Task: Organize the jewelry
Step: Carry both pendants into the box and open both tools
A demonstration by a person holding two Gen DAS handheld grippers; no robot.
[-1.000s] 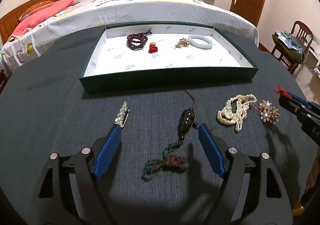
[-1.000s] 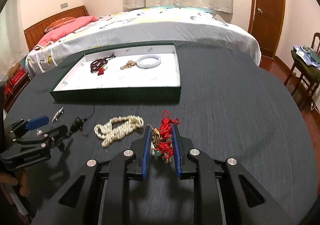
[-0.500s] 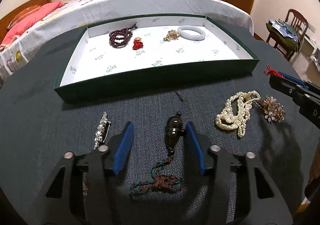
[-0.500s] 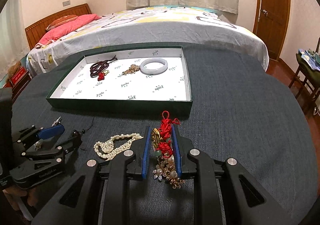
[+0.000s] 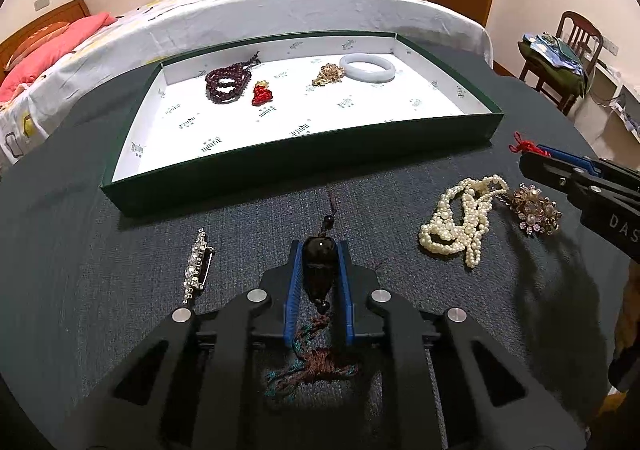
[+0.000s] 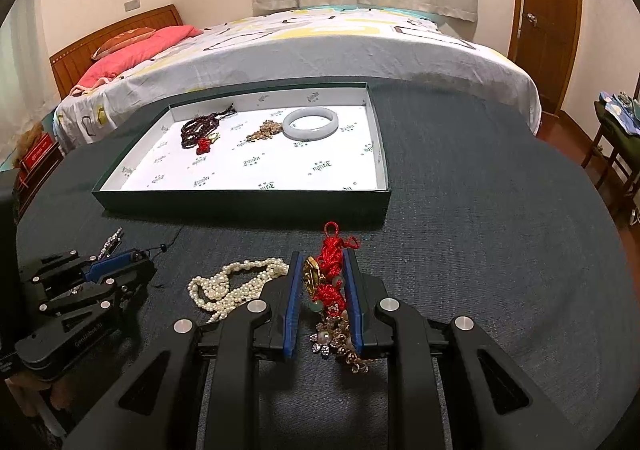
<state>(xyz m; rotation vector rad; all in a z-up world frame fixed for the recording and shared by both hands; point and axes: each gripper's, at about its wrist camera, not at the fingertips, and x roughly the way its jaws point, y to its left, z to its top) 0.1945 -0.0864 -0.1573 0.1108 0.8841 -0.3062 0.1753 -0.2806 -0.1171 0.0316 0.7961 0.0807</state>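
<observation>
My left gripper (image 5: pixel 319 250) is shut on a dark oval pendant (image 5: pixel 318 270) with a brown-green tassel (image 5: pixel 312 368) trailing back on the table. My right gripper (image 6: pixel 320 262) is shut on a red knotted charm (image 6: pixel 334 266) with a gold piece and beads. The green tray (image 5: pixel 304 166) with white lining holds a dark red bead bracelet (image 5: pixel 227 82), a small red charm (image 5: pixel 262 94), a gold piece (image 5: pixel 329 74) and a white bangle (image 5: pixel 368 67). A pearl necklace (image 5: pixel 464 222), a flower brooch (image 5: pixel 536 210) and a rhinestone bar brooch (image 5: pixel 196 264) lie on the table.
The round table (image 6: pixel 480 210) has a dark grey cloth. A bed (image 6: pixel 320 38) stands behind it. A chair (image 5: pixel 568 50) with clothes stands at the right and a wooden door (image 6: pixel 548 10) lies beyond. The right gripper shows in the left wrist view (image 5: pixel 528 162).
My left gripper moved forward and closed on the dark pendant. My right gripper, holding the red charm, moved closer to the tray.
</observation>
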